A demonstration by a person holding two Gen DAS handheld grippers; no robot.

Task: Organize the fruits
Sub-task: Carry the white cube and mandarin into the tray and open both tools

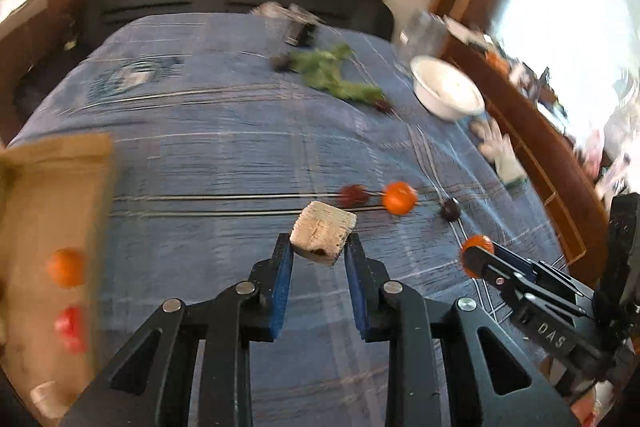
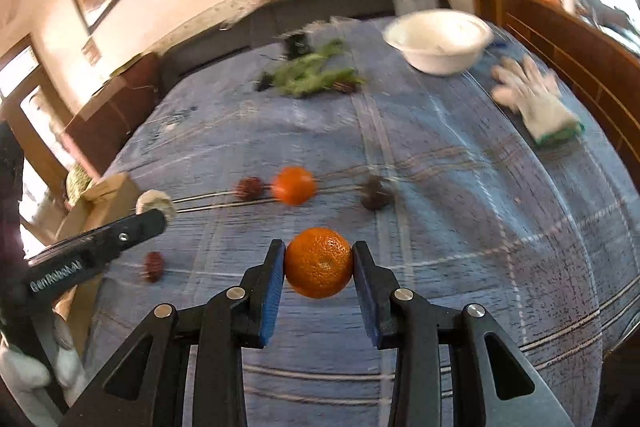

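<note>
My left gripper (image 1: 318, 247) is shut on a pale beige chunk of fruit (image 1: 322, 237) and holds it above the blue plaid bedspread (image 1: 224, 147). My right gripper (image 2: 319, 259) is shut on an orange tangerine (image 2: 319, 262), also held above the bedspread; it shows at the right of the left wrist view (image 1: 476, 255). On the cloth lie another tangerine (image 2: 293, 184), two dark red fruits (image 2: 249, 188) (image 2: 153, 265) and a darker fruit (image 2: 375, 195). A cardboard box (image 1: 48, 227) at the left holds a tangerine (image 1: 66, 267) and a red fruit (image 1: 70, 327).
A white bowl (image 2: 438, 41) stands at the far right of the bed. Green leafy stems (image 2: 316, 73) lie at the far middle. A white work glove (image 2: 532, 95) lies near the right edge by a wooden bed frame (image 2: 580, 67). A dark headboard runs along the far side.
</note>
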